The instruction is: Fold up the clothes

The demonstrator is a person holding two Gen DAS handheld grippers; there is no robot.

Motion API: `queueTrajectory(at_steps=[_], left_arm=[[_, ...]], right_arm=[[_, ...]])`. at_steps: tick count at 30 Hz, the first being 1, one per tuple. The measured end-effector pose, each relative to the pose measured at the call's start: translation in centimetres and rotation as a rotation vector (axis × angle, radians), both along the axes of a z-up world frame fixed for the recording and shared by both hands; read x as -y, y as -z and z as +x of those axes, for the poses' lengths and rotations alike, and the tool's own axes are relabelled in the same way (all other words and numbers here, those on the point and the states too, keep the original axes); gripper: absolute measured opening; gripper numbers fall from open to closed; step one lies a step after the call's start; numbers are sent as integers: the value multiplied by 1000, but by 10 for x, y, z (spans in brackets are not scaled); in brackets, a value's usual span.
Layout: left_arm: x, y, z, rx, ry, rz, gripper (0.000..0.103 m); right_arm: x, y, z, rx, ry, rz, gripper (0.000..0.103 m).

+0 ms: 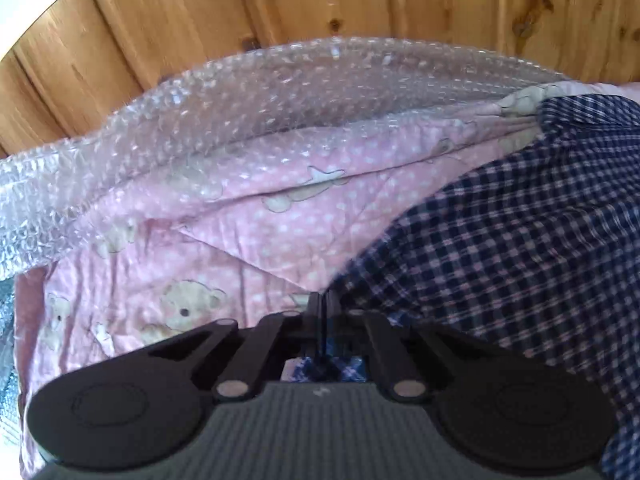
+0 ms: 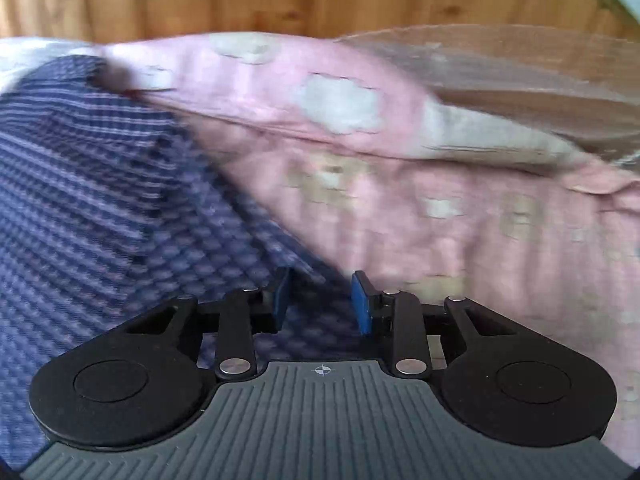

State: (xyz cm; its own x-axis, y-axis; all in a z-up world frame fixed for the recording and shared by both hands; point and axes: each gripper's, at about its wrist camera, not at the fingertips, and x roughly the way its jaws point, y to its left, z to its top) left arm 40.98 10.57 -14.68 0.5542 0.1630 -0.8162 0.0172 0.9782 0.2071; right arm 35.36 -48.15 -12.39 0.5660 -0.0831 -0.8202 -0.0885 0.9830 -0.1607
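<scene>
A wood-panelled wall (image 1: pixel 360 0) is seen behind a bed spread with a pink bear-print cover (image 1: pixel 224 248), bubble wrap (image 1: pixel 260 92) heaped along the cover's far edge. A checked shirt (image 1: pixel 520 240) is draped over the cover on the side away from the wrap. The left tool (image 1: pixel 323 312) is clamped shut on a hem of the shirt, cloth showing between its jaws. The right tool (image 2: pixel 320 304) is held open above the shirt, nothing gripped; that view is blurred. A slip is judged possible: the thin pinch could pull free, or the cover could be caught up with the shirt.
</scene>
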Motion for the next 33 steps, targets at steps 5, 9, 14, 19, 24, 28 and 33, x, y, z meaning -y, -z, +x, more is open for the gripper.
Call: queueTrajectory(at_steps=[5,9,14,19,24,28,33], left_arm=[[-17,-31,-33,64,-69,-55,18],[3,-34,-82,7,36,-209,23],[9,-1,-116,-56,114,-163,23],[1,-17,-129,-73,0,-37,23],[25,-24,-171,-82,70,-165,33],[9,-3,-192,-87,10,-125,39],[-21,-15,-217,-152,-130,-93,31]], right_arm=[[-12,-43,-35,39,-27,111,34],[-67,-37,-81,-23,-218,246,34],[-80,-10,-116,-91,-275,177,29],[-56,-21,-129,-134,-171,141,13],[-110,-47,-154,-52,-313,155,28],[-101,-15,-177,-86,-343,136,34],[-59,-17,-182,-140,-186,75,40]])
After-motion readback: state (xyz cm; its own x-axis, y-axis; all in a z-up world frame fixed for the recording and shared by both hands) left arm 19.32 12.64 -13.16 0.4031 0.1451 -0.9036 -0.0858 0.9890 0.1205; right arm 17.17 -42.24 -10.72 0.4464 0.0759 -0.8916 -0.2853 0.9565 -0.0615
